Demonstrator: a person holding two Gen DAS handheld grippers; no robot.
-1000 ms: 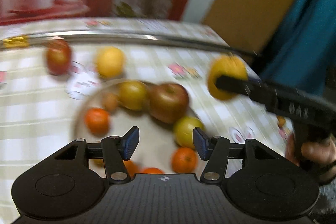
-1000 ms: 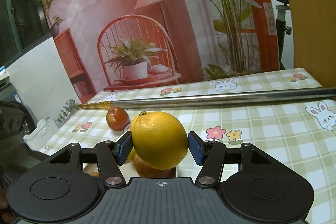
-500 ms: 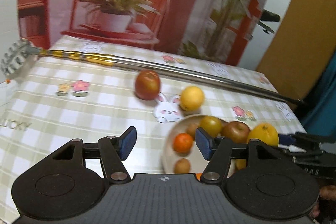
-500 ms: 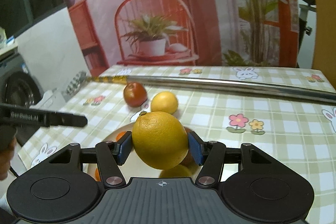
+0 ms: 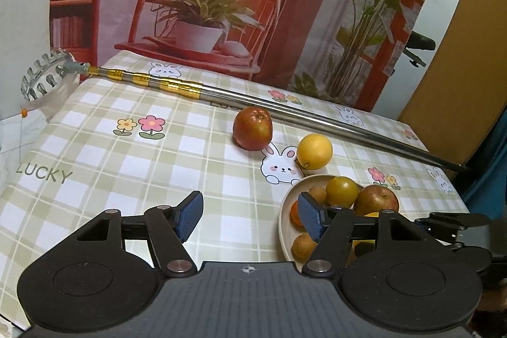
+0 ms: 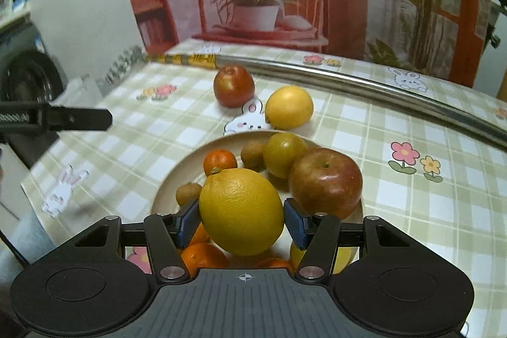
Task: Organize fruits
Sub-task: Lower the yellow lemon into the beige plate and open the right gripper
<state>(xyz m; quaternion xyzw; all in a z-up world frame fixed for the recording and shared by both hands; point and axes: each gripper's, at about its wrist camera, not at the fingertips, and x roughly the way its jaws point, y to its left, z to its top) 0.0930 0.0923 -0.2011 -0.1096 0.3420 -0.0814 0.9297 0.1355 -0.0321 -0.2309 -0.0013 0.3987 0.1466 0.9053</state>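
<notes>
Task judged well along: the plate is already loaded with an apple, a greenish-yellow fruit, a mandarin, small brown fruits and more oranges near the lower rim. A large orange is clamped between both pads of the right gripper, held low over the plate's near side; release is judged not yet done. Left outside on the checked tablecloth: a red apple and a lemon, just beside the plate's far rim, near each other. The left gripper is wide open, nothing held, hovering over the cloth left of the plate. A long metal pole is laid across the table behind the loose fruit, close to the red apple; a reach there is judged slightly crowded. Plate space is judged tight.
</notes>
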